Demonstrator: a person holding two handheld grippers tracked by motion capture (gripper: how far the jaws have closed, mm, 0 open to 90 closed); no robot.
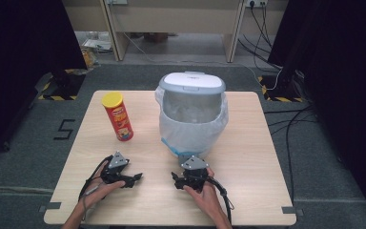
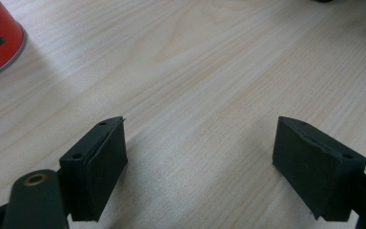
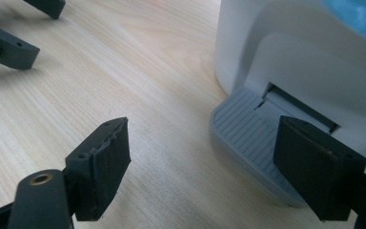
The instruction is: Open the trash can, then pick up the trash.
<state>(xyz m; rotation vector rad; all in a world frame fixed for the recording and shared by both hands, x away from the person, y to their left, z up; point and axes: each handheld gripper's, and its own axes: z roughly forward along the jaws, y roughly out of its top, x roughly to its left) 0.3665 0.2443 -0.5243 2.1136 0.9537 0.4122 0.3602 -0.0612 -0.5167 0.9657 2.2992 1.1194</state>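
With bare table (image 1: pixel 248 143) all around, the lidded bin (image 1: pixel 192 112), lined with a white bag, stands mid-table; the right gripper (image 3: pixel 200 157), jaws wide apart, sits at its grey pedal (image 3: pixel 248 133), the left gripper (image 2: pixel 198 162), jaws likewise apart and empty, beside it near the red can (image 1: pixel 117 116).

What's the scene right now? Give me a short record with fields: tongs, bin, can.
left tongs: open, empty, low over the table
right tongs: open, empty, close to the pedal
pedal bin: upright, lid shut, white bag folded over the rim, pedal facing the person
chip can: red with yellow lid, upright, left of the bin, apart from it
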